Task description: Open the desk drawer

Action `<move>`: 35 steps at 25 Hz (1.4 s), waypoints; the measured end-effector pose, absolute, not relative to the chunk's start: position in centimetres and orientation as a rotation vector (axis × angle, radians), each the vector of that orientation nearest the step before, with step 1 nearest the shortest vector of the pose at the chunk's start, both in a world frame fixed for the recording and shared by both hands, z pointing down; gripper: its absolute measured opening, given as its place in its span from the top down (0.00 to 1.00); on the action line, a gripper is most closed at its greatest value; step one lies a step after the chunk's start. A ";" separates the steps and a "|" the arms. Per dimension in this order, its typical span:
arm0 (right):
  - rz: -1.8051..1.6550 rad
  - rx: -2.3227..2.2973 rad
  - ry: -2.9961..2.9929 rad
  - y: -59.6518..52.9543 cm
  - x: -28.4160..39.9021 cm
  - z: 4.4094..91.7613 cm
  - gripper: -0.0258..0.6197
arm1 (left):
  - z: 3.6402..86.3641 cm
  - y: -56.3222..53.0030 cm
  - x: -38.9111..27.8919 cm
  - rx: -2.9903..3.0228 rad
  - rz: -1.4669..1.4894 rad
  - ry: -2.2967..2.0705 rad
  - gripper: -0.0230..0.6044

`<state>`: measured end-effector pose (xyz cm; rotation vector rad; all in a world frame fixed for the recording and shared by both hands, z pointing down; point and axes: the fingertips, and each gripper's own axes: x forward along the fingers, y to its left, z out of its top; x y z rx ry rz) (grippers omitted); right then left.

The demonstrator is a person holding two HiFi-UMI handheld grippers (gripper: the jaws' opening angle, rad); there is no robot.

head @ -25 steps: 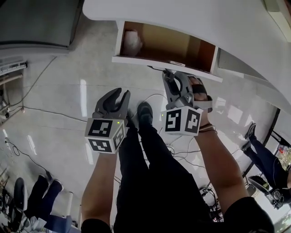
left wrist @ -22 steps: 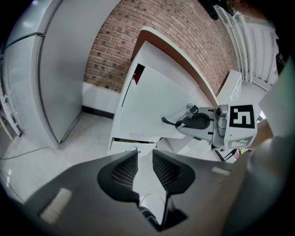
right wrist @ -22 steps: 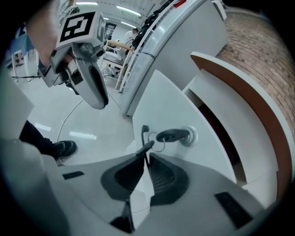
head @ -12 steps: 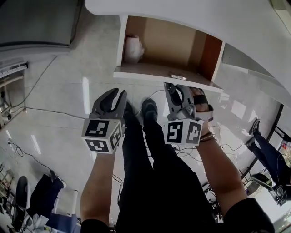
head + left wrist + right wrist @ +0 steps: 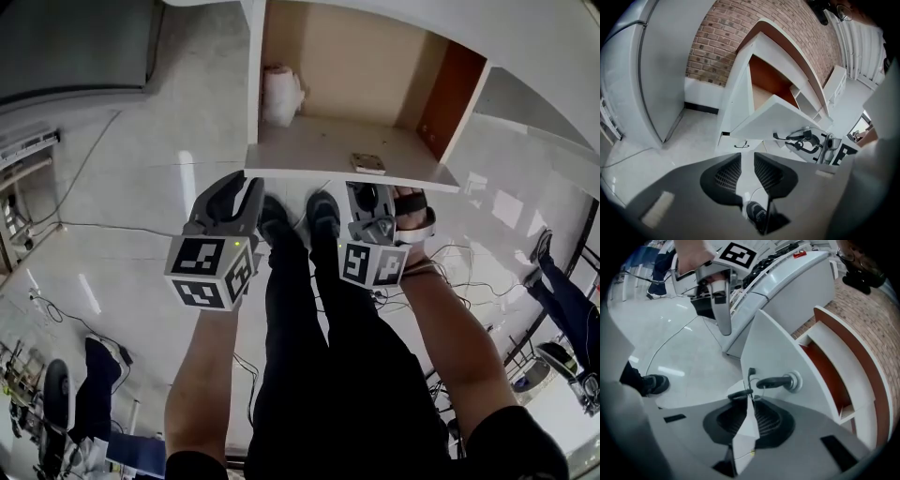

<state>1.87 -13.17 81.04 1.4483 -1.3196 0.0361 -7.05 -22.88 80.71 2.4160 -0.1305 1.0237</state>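
Clamping the front edge of the open drawer (image 5: 347,155), upper centre, the right gripper (image 5: 370,195) is nearly closed; left gripper (image 5: 246,183) narrowly parted, just closing, empty; shoes (image 5: 323,208) beneath; key (image 5: 776,381) shows in right gripper view, not head view.

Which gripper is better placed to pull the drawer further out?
Right. The right gripper is clamped on the drawer front beside the key; the left gripper is open, holding nothing.
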 end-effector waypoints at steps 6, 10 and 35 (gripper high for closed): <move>-0.004 1.451 -1.334 -13.3 1.6 81.4 0.90 | 81.3 -23.0 -7.1 2.406 1.045 -0.114 0.82; 0.008 1.434 -1.355 -13.3 1.6 81.5 0.84 | 81.5 -22.7 -6.9 2.406 1.047 -0.092 0.82; 0.440 1.668 -1.520 -10.2 1.1 56.3 0.82 | 53.3 -22.2 -3.2 2.642 0.957 -0.061 0.83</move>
